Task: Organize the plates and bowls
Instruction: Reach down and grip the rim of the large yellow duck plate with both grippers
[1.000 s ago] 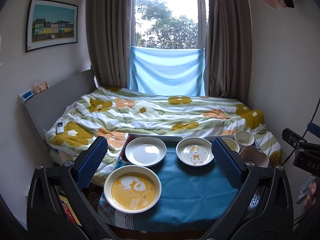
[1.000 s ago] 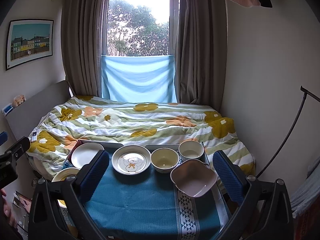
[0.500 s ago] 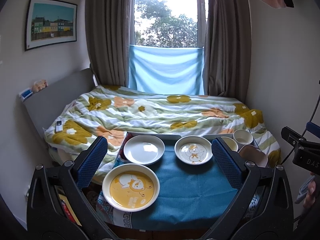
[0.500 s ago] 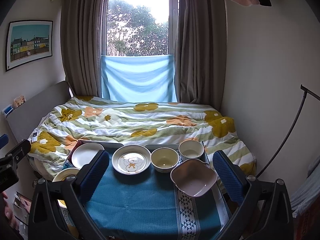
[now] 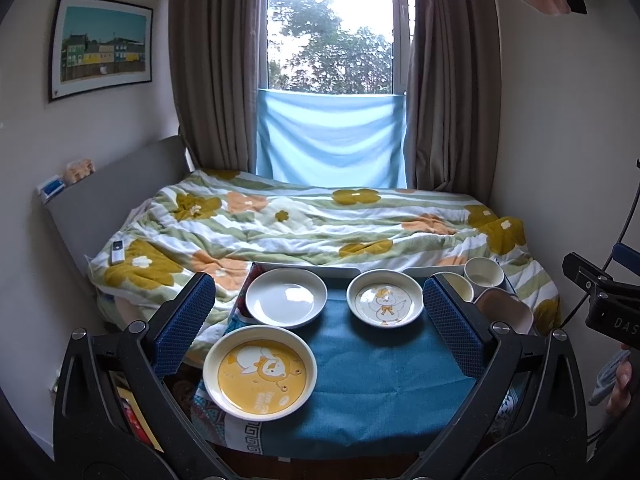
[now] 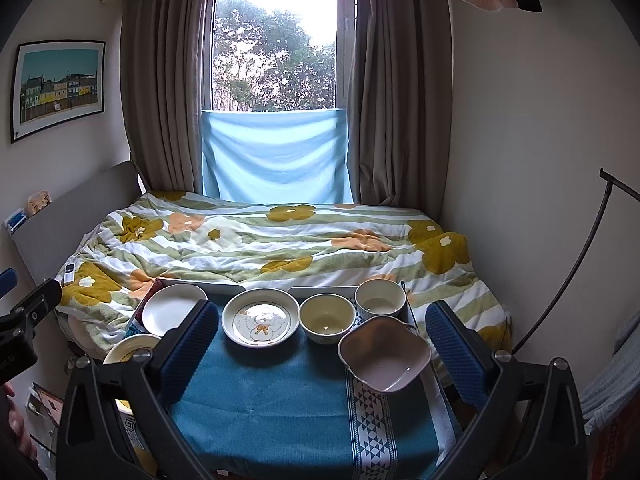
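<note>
On a blue-clothed table [image 5: 372, 364] stand a yellow bear plate [image 5: 260, 372] at front left, a plain white plate [image 5: 286, 298] behind it, and a duck plate [image 5: 385, 303] in the middle. In the right wrist view the duck plate [image 6: 260, 322] sits left of a cream bowl [image 6: 327, 318], a white cup-bowl [image 6: 380, 298] and a pinkish squarish bowl [image 6: 385, 354]. My left gripper [image 5: 318, 320] is open and empty, above the table's near side. My right gripper [image 6: 318, 344] is open and empty, likewise held back from the dishes.
A bed with a flowered quilt [image 5: 304, 228] lies just behind the table. Two flat grey trays [image 6: 324, 290] lie at the table's far edge. Walls close in on both sides; a black stand [image 6: 576, 264] leans at right.
The left gripper has drifted slightly, so the dishes sit a little to the left and higher in its view. The right view is almost unchanged. Both grippers stay open.
</note>
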A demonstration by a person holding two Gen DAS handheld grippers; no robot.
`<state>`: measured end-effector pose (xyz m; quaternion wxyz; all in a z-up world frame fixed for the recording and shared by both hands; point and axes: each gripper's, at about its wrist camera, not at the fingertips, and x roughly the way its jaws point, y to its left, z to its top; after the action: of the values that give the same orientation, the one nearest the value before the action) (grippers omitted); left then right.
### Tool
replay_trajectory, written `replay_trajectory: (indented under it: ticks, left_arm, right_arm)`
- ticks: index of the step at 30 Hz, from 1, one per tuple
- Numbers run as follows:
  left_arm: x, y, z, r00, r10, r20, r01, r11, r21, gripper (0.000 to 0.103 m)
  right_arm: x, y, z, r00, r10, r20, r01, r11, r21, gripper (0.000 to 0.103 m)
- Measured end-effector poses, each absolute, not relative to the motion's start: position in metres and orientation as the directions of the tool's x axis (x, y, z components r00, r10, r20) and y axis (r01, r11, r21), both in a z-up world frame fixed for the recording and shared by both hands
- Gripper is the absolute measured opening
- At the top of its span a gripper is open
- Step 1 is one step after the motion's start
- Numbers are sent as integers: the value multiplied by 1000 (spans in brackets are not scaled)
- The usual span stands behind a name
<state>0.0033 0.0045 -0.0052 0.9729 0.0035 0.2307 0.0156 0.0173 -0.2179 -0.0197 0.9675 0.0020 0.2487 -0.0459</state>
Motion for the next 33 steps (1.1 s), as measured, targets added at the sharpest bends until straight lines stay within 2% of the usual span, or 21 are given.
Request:
replay_trajectory:
  ticks: [9, 14, 20, 26, 28, 31, 33]
  left_arm:
    - [1, 22, -5, 875, 108, -472, -123, 992, 0, 103]
    - [1, 51, -31, 825, 186, -534, -215, 977, 8, 103]
    - [17, 121, -96, 726, 185, -662, -276, 961, -33, 103]
    - [45, 185, -179, 619, 61, -783, -289, 945, -155, 100]
    - [56, 203, -209, 579, 9, -815, -291, 936, -197, 91]
    - [70, 220, -245, 525, -65, -849, -298, 920, -255, 79]
    - [79, 225, -263, 498, -96, -862, -302, 913, -276, 76]
  right_arm:
    - [26, -214, -20, 860, -15, -509, 5, 1000, -22, 103]
    - [50, -201, -41, 837, 101, -538, -127, 992, -11, 103]
    - [96, -153, -92, 741, 226, -632, -260, 965, 39, 103]
    - [145, -101, -160, 603, 343, -721, -363, 922, 134, 103]
    - [161, -83, -186, 544, 370, -753, -383, 908, 169, 102]
    - [181, -58, -222, 461, 383, -800, -405, 893, 194, 92]
    - [190, -45, -243, 414, 382, -826, -421, 885, 199, 86]
